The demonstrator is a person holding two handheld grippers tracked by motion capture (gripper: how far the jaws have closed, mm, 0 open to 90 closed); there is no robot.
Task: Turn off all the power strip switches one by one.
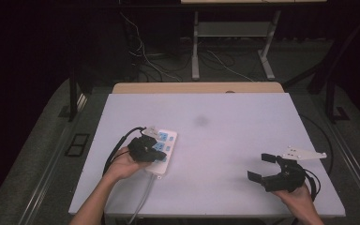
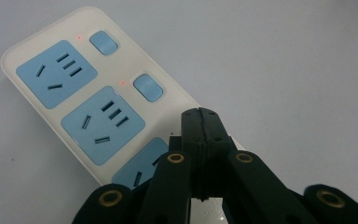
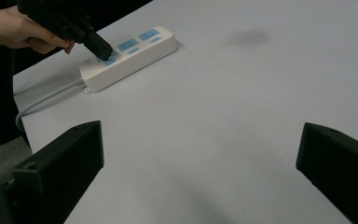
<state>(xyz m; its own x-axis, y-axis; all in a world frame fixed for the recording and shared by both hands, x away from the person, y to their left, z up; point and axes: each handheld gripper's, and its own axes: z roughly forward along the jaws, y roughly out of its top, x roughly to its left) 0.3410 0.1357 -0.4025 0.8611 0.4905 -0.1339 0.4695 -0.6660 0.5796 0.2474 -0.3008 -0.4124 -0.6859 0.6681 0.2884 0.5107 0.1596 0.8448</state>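
A white power strip [image 1: 165,140] with blue sockets and blue switches lies at the table's left, its grey cord [image 1: 142,199] running off the front edge. In the left gripper view two small red lights glow beside the two far switches on the strip [image 2: 51,112]. My left gripper [image 1: 157,153] is shut with nothing in it, and its tip [image 2: 204,115] rests on the strip beside the third socket, where the third switch is hidden. My right gripper [image 1: 258,166] stands open near the front right, over bare table [image 3: 199,140]. From there the strip [image 3: 140,51] and the left gripper [image 3: 100,46] show far off.
A white board [image 1: 225,108] covers the table. A faint dark smudge [image 1: 201,121] marks its middle. Black cables trail from both grippers over the table's edges. Desk legs and loose wires [image 1: 194,56] stand on the floor behind the table.
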